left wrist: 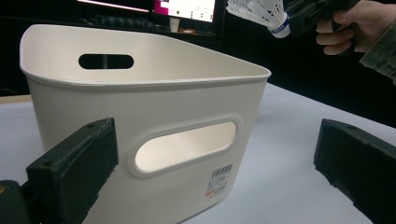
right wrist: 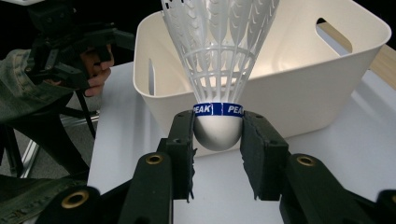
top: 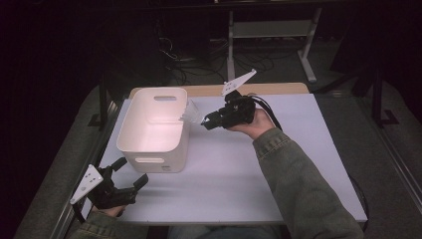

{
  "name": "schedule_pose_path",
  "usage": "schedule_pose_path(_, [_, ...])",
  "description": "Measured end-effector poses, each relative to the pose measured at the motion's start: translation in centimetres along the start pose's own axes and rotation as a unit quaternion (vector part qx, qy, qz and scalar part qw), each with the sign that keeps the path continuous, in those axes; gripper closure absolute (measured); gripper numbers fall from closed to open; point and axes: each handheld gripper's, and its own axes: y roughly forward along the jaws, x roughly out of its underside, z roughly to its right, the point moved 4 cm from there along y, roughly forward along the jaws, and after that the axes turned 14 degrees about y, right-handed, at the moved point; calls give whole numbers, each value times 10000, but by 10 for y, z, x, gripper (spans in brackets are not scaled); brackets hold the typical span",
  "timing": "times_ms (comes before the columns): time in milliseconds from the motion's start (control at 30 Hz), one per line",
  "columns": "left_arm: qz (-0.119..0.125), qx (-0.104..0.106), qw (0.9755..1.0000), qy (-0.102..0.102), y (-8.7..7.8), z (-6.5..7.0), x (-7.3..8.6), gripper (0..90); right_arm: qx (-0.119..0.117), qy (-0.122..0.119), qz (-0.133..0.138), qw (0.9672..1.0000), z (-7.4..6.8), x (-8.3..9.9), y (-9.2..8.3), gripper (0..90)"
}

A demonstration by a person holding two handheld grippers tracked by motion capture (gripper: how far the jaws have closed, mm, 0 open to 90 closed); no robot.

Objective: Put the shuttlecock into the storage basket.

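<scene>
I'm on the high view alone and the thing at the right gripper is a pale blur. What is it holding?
Observer: A white plastic shuttlecock, pinched at its rounded base by the right gripper.
Operator: Any marking on it?
Observer: A blue band reading PEAK sits just above the pads.
Operator: And the left gripper?
Observer: Open, facing the bin wall with the handle slot and a barcode label.

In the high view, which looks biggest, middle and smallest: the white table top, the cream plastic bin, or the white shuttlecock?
1. White table top, biggest.
2. Cream plastic bin, middle.
3. White plastic shuttlecock, held by the right gripper, smallest.
</scene>
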Motion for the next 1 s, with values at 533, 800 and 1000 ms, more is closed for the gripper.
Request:
schedule_pose_path(533, [36,-13,10000,-76,0,1,0,0,-93,-102,74,9999,-13,-21,6,641])
schedule_pose_path(800, [44,-6,10000,-74,0,1,0,0,-148,-145,53,9998,-19,-29,12,641])
schedule_pose_path(1000, [16,-3,10000,-61,0,1,0,0,-187,-187,10,9996,-22,-34,19,641])
